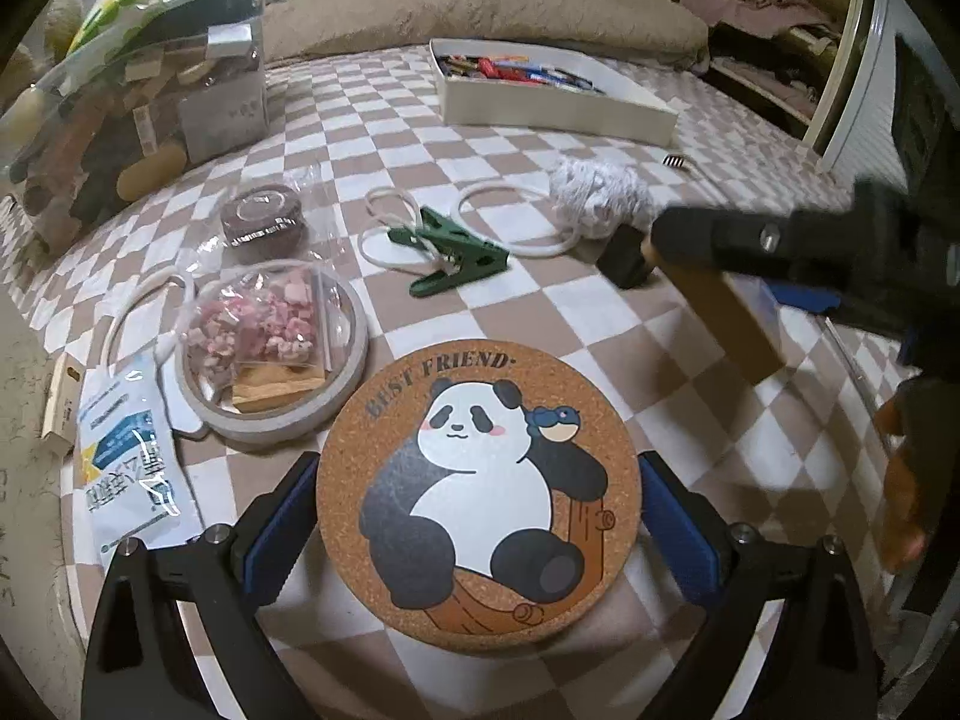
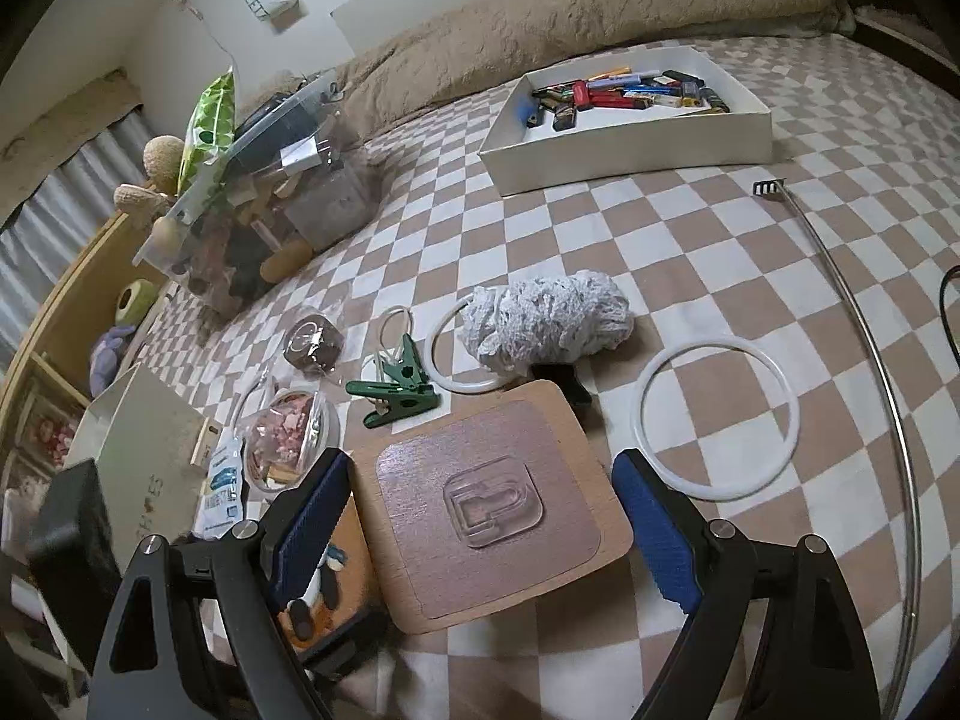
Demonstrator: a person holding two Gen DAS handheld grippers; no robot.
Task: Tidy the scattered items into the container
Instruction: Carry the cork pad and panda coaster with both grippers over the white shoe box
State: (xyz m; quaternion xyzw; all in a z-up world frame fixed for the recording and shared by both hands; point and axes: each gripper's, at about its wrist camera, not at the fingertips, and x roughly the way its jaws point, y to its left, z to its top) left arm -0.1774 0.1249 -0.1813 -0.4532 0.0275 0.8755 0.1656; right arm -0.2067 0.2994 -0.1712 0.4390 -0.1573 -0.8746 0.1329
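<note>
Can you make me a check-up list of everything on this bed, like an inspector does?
Surface: checked cloth, covered in scattered things.
Job's things: white box, open, already holding small coloured items; green clip, white ring, string bundle and tape roll lie outside it.
Clutter: clear bag stuffed full; metal rod with a forked end.
Grippers: left claw grips the panda coaster by its edges; right claw grips the wooden board.
Cables: black cable at the cloth's edge.
Surroundings: furry beige cushion; wooden shelf with toys.
</note>
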